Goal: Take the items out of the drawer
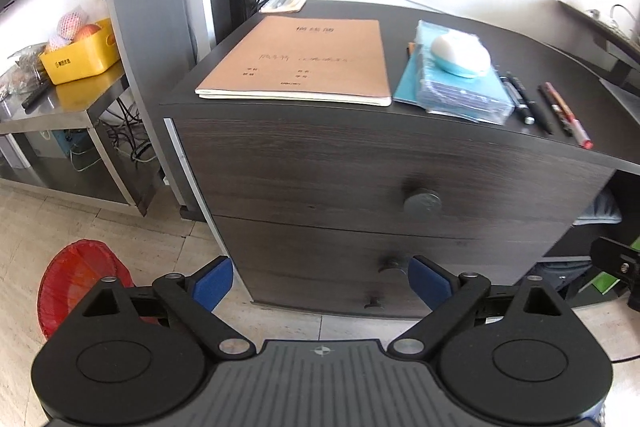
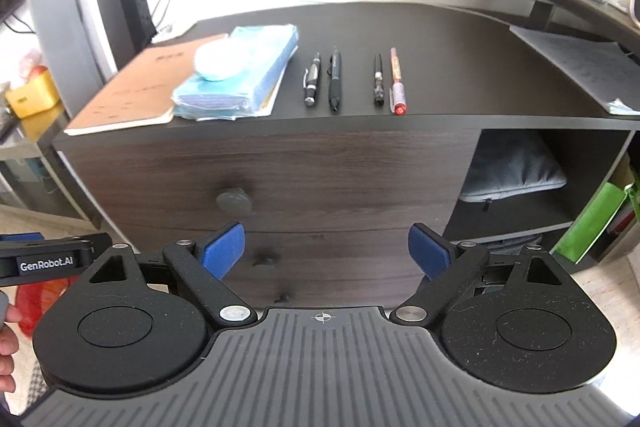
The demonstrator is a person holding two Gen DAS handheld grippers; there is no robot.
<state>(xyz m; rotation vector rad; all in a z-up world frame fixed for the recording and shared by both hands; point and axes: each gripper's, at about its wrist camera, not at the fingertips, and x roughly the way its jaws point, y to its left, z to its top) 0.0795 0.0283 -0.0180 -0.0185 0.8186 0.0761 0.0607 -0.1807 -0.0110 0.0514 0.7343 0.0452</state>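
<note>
A dark wood cabinet (image 1: 320, 163) (image 2: 280, 163) stands in front of me with its drawers closed. The top drawer has a round grey knob (image 1: 422, 201) (image 2: 235, 200); smaller knobs (image 1: 390, 264) (image 2: 266, 259) sit on the drawers below. On top lie a brown notebook (image 1: 296, 61) (image 2: 132, 87), a blue cloth pack (image 1: 452, 87) (image 2: 240, 83) with a white and blue mouse (image 1: 460, 55) (image 2: 218, 61) on it, and several pens (image 1: 548, 107) (image 2: 352, 79). My left gripper (image 1: 320, 281) is open in front of the lower drawers, holding nothing. My right gripper (image 2: 326, 251) is open too, apart from the cabinet front.
A steel side table (image 1: 60, 107) at the left carries a yellow basket of fruit (image 1: 80, 55). A red bin (image 1: 80, 283) stands on the tiled floor. An open shelf (image 2: 516, 179) at the right holds a grey sleeve. A hand (image 2: 8, 343) shows at the left edge.
</note>
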